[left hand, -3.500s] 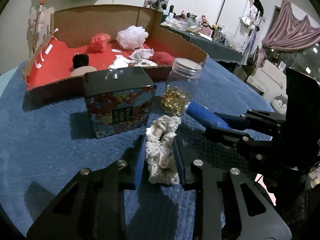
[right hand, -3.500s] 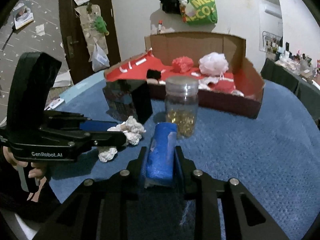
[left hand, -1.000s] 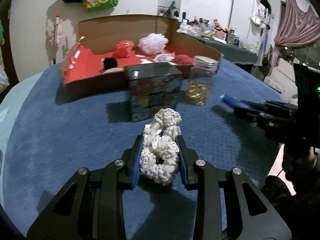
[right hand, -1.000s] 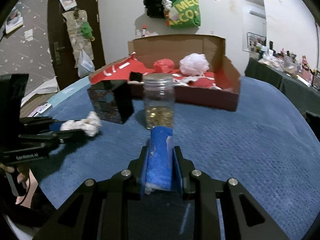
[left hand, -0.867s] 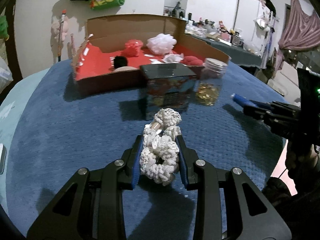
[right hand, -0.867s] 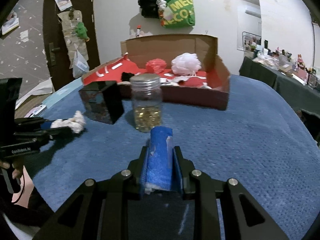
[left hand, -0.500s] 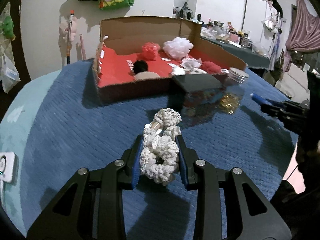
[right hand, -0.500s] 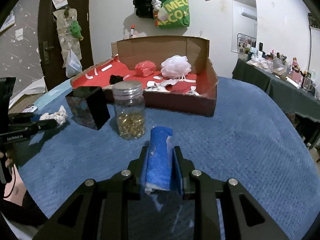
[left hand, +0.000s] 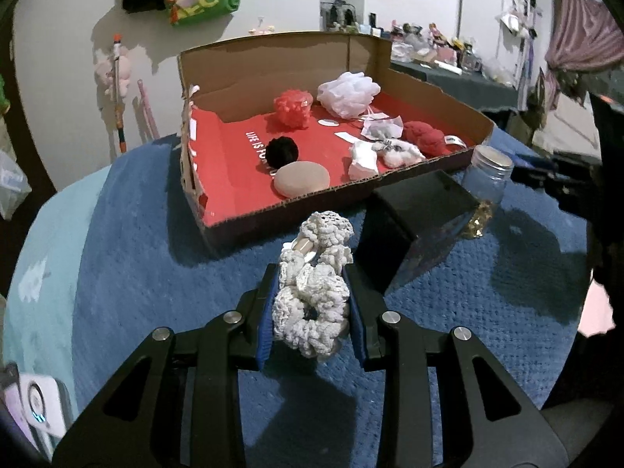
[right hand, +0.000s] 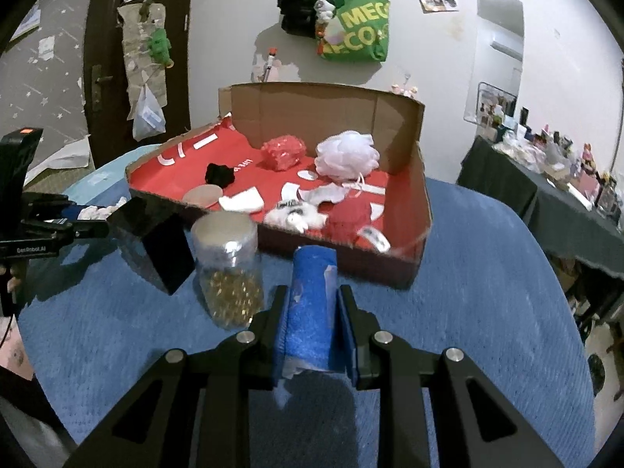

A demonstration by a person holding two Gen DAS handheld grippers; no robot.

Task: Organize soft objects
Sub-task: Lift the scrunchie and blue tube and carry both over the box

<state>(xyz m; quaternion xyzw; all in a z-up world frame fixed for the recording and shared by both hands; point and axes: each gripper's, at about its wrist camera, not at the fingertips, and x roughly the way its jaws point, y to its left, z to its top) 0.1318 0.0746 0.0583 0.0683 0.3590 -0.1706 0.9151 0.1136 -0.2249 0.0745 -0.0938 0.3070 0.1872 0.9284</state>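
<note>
My left gripper point(left hand: 312, 273) is shut on a white crocheted scrunchie point(left hand: 312, 296) and holds it above the blue tablecloth, just short of the near wall of the cardboard box point(left hand: 273, 214). My right gripper point(right hand: 310, 292) is shut on a rolled blue cloth point(right hand: 310, 304), held in front of the box's near right corner point(right hand: 409, 269). The box has a red lining and holds several soft things: a white mesh puff point(right hand: 347, 154), a red puff point(right hand: 282, 152), a black pompom point(left hand: 282, 150) and a tan pad point(left hand: 302, 177).
A dark tin box point(left hand: 417, 214) and a glass jar of gold beads point(right hand: 230, 269) stand on the tablecloth between the grippers and the cardboard box. The left gripper shows at the left of the right wrist view point(right hand: 93, 212). A white device point(left hand: 35, 401) lies at the table's left edge.
Both grippers have moved up and towards the cardboard box, each still holding its object. The box now looks nearer in both views.
</note>
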